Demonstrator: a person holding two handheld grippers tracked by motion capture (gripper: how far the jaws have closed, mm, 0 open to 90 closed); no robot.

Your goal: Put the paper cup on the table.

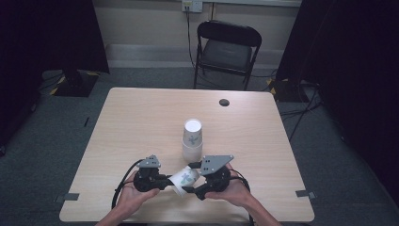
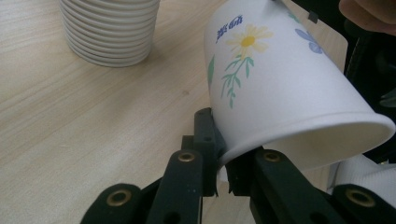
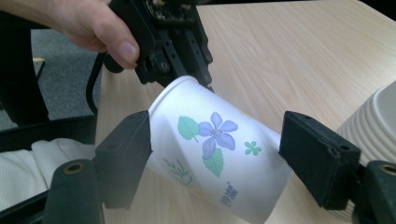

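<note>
Left gripper (image 1: 165, 181) clenches the rim of a single paper cup (image 1: 184, 179). In the left gripper view its jaws pinch the rolled rim (image 2: 299, 144) tight, and the cup tilts up and away from them, daisy print on top. The cup lies on its side off the table (image 1: 141, 117), between the two grippers, mouth toward the left one and base toward the right one.

Right gripper (image 1: 194, 177) is released: in the right gripper view its two pads stand on either side of the cup body (image 3: 219, 154). The left pad is at or just beside the cup wall, and the right pad is clear with a visible gap. So the cup sits between the jaws but isn't gripped by them. The left gripper (image 3: 177, 46) shows beyond the cup there, with a hand (image 3: 88, 28) on it.

A stack of upside-down paper cups (image 1: 192, 139) stands on the table just beyond both grippers, near the right one. Its ribbed rims show at top left in the left gripper view (image 2: 109, 30) and at the right edge in the right gripper view (image 3: 373, 126).

A black folding chair (image 1: 226, 49) is behind the table.
</note>
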